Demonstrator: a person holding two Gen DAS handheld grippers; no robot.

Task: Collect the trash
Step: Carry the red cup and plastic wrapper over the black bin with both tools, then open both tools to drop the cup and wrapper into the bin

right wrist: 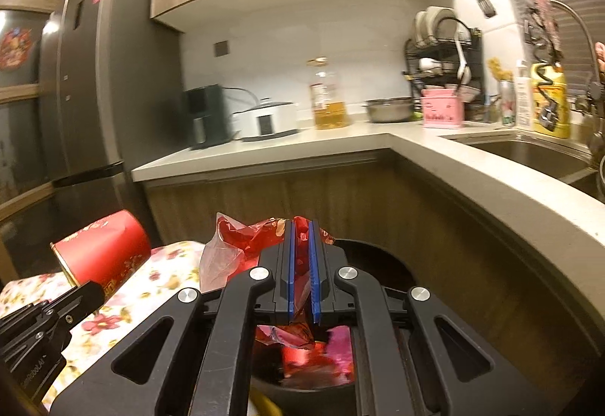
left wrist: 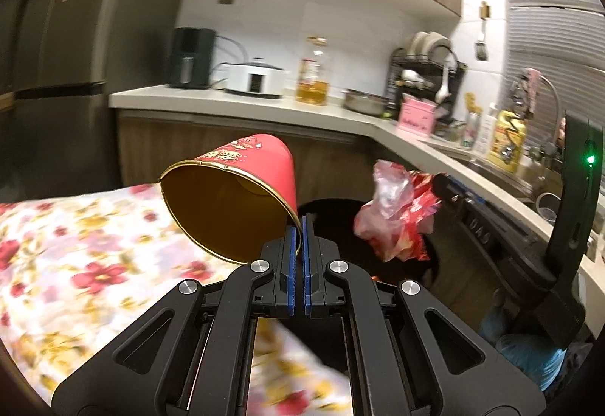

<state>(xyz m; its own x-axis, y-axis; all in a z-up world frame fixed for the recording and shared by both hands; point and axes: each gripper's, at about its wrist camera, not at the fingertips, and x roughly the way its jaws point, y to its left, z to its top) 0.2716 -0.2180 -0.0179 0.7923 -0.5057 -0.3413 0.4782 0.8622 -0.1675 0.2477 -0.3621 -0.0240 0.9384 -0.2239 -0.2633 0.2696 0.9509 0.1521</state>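
Observation:
My left gripper (left wrist: 301, 227) is shut on the gold rim of a red paper cup (left wrist: 242, 189), which tilts with its mouth toward the camera above the flowered tablecloth (left wrist: 75, 246). The same red paper cup (right wrist: 102, 249) shows at the left of the right wrist view. My right gripper (right wrist: 301, 230) is shut on a crumpled red and clear plastic wrapper (right wrist: 242, 242), held over a black trash bin (right wrist: 382, 257) with red scraps inside. From the left wrist view the wrapper (left wrist: 393, 215) hangs above the bin (left wrist: 329, 208).
An L-shaped counter (right wrist: 435, 166) wraps the corner, carrying an air fryer (right wrist: 206, 117), a white cooker (right wrist: 268, 121), an oil bottle (right wrist: 329, 94), a dish rack (right wrist: 442, 53) and a sink (right wrist: 529, 151). A grey fridge (right wrist: 94, 94) stands at left.

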